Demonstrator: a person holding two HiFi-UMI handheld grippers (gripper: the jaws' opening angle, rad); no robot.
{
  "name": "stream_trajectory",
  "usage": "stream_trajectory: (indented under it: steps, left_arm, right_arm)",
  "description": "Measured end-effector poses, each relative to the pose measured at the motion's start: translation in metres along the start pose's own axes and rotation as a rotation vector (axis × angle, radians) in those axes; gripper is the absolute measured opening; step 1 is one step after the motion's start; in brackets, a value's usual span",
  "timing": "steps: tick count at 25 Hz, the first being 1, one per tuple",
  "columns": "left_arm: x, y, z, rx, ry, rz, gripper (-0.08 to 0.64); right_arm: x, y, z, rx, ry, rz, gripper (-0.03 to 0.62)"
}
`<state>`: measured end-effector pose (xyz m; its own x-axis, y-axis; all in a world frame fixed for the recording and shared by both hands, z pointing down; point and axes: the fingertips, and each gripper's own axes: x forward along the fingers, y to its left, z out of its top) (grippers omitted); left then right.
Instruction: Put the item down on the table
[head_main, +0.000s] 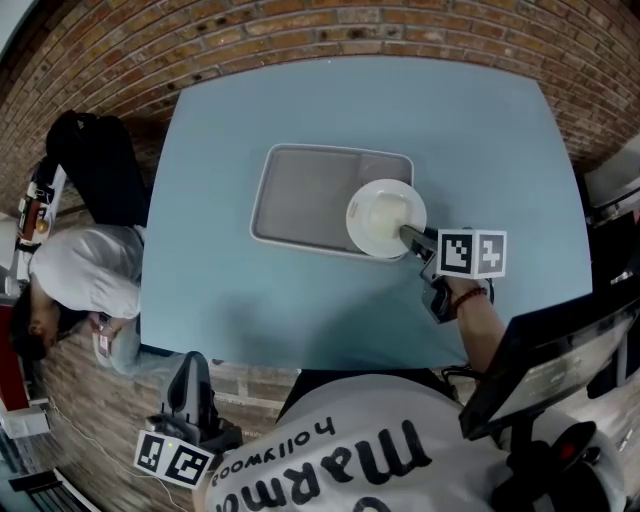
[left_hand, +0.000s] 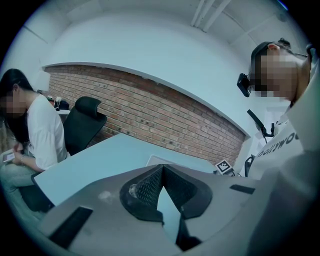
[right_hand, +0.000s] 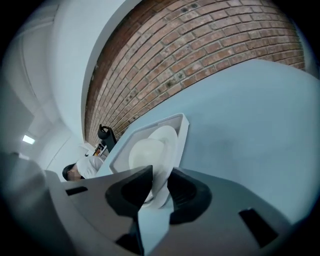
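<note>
A white plate (head_main: 383, 215) lies over the right end of a grey tray (head_main: 300, 195) on the light blue table (head_main: 300, 300). My right gripper (head_main: 408, 238) is shut on the plate's near right rim. In the right gripper view the plate (right_hand: 150, 152) runs between the jaws of the gripper (right_hand: 159, 180), with the tray's rim (right_hand: 182, 122) behind it. Whether the plate rests on the tray or hangs just above it is unclear. My left gripper (head_main: 190, 365) hangs below the table's near edge at the lower left. Its jaws (left_hand: 161, 170) are shut and hold nothing.
A seated person (head_main: 80, 270) and a black chair (head_main: 100, 165) are off the table's left side. A brick wall (head_main: 330, 30) runs behind the far edge. Dark equipment (head_main: 560, 350) stands at the right. Bare tabletop (head_main: 480, 150) surrounds the tray.
</note>
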<state>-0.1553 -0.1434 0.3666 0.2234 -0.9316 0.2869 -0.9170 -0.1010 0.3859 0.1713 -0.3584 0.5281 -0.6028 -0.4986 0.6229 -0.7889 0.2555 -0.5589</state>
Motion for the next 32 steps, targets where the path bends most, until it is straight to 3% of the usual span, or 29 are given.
stream_trajectory:
  steps: [9,17,26,32]
  left_arm:
    - [-0.003,0.005,0.003,0.003,-0.006,-0.005,0.008]
    - [-0.008,0.007,0.000,-0.001,-0.012,-0.004,0.008]
    - [-0.016,0.016,-0.006,0.001,-0.026,0.022,0.007]
    - [-0.024,0.020,-0.003,-0.011,-0.053,0.044,0.008]
  right_arm:
    - [0.001,0.011,0.005,-0.149,0.004,-0.026,0.087]
    - [0.001,0.009,0.000,-0.076,0.053,-0.017,0.087]
    - [0.007,0.006,0.004,-0.145,0.035,-0.049,0.097]
    - [0.007,-0.002,0.008,-0.233,-0.035,-0.125,0.127]
